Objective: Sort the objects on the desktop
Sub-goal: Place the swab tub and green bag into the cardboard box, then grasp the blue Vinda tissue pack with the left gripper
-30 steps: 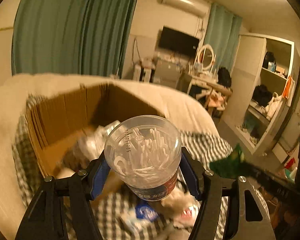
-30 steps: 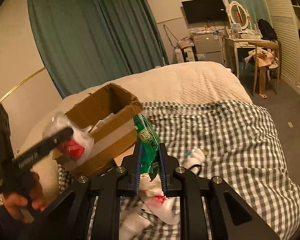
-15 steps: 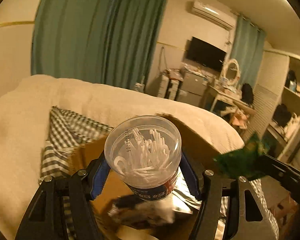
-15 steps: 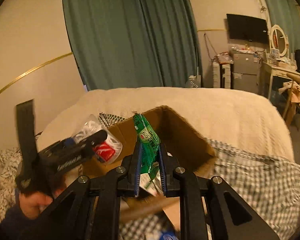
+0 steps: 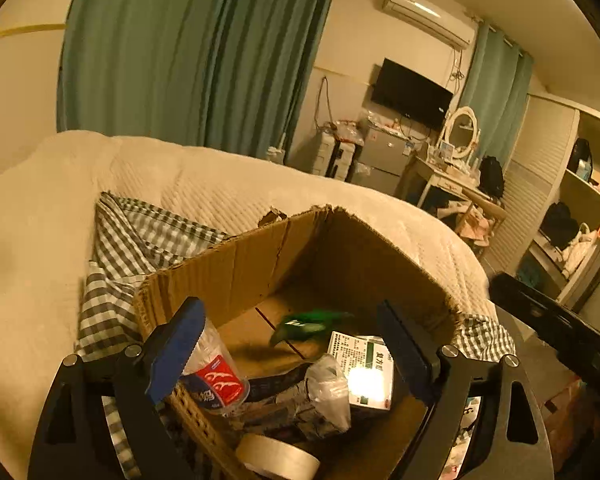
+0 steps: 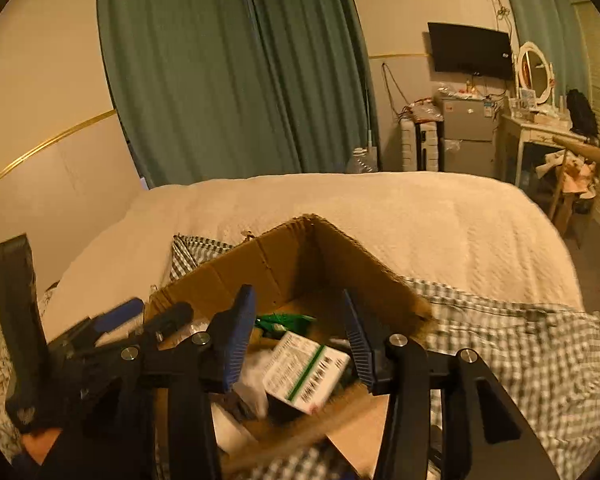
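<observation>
Both pairs of jaws stand wide apart, gripping nothing. From the left wrist view we look down between our left gripper (image 5: 290,334) and its blue-padded black fingers into an open cardboard box (image 5: 256,256) with ragged, corrugated brown walls. Against the left jaw leans the clear plastic tub (image 5: 216,376) with its red label, tipped over the near wall of the box and touching the blue pad. Between the jaws, on the box floor, lies the crinkled green packet (image 5: 312,320), blurred. Nearer us sit a white medicine carton (image 5: 364,372) with green print, a glossy crumpled plastic wrapper (image 5: 324,396) and a pale roll of tape (image 5: 276,456) at the near edge. The box rests on a grey-checked cloth (image 5: 132,240) spread over a cream quilted bed (image 5: 228,184).

From the right wrist view, our right gripper (image 6: 300,332) hangs over the same box (image 6: 300,260). The green packet (image 6: 284,320) lies low between the jaws, apart from both pads, just behind the white carton (image 6: 304,372), whose barcode side faces up. The left gripper (image 6: 152,320) shows at the left, blurred, with a hand (image 6: 36,444) below it.
</observation>
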Available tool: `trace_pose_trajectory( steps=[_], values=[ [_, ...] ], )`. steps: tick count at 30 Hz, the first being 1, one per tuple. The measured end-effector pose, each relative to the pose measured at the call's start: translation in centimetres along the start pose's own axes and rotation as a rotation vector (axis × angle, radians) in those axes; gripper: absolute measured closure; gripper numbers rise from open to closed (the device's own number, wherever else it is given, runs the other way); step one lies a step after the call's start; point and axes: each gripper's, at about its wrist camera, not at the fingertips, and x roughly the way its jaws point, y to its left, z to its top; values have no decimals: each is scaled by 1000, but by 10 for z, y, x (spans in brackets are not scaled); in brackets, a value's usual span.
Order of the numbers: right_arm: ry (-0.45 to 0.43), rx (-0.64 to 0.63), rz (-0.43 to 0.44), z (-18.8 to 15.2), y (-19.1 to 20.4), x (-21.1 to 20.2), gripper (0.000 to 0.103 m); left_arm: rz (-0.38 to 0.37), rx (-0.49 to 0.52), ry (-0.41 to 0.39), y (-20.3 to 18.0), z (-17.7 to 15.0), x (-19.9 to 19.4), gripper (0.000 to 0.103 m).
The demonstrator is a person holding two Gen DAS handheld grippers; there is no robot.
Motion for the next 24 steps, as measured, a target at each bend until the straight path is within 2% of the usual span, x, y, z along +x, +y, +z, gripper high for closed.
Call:
trace_pose_trajectory(
  steps=[3,8,13,16,18,20,24],
  values=[
    [-3,-30,-29,-8,-8,-37,59,-34,-13,-19,-10,-10,-25,8],
    [5,-32,-88,-37,-39,-95,49,-95,30,-16,-37,-35,-59,6],
    [45,-2,-140,-82,-77,-121,49,-102,111,18,-70,-86,-75,1],
    [67,44,-144,-115,-101,-122,49,-141,164,102,-83,-128,-64,1],
    [98,95,-149,-139,-120,-115,49,-145,213,170,-92,-147,-47,0],
    [133,124,-167,-153,-134,-109,48,-133,257,204,-99,-165,-29,1],
    [136,121,-165,-153,-149,-97,46,-88,278,285,-104,-190,7,0]
  ],
)
